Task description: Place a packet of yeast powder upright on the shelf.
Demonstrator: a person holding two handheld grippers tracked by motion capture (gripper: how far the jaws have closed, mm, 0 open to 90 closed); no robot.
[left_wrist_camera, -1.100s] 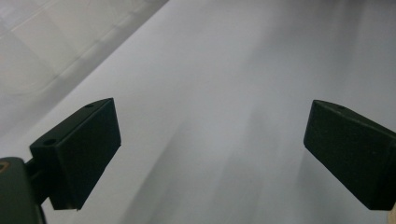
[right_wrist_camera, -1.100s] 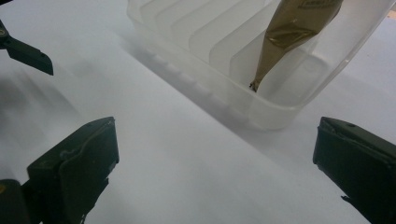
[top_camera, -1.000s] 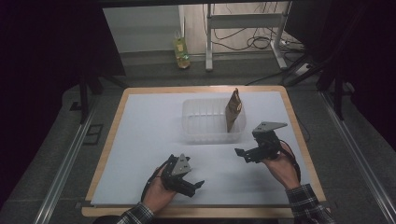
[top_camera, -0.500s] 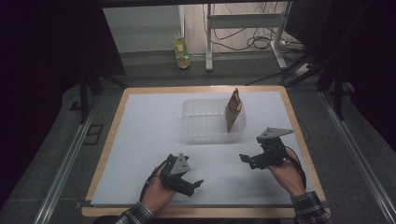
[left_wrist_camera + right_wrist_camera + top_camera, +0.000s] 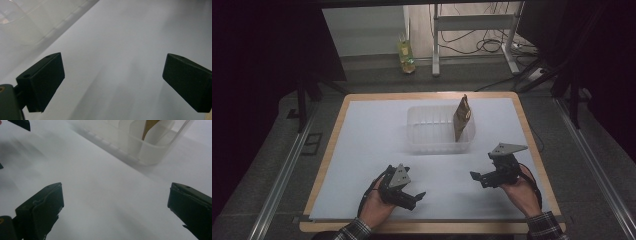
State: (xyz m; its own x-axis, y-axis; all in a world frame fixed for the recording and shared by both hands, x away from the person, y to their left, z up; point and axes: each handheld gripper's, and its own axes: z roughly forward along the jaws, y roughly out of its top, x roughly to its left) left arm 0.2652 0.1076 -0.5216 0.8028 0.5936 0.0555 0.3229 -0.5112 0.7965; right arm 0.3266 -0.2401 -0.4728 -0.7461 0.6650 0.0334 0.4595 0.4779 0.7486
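Overhead, brown pouch (image 5: 461, 118) tops tub (image 5: 432, 141).

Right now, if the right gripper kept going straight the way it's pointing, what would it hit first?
Probably the clear plastic container holding the upright brown packet. The right gripper, fingers open, looks across bare white table towards it, nothing lying between. Depth is unclear, so it might graze the tabletop first.

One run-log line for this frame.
left hand-held gripper: open, empty | right hand-held gripper: open, empty | brown pouch: upright in clear bin
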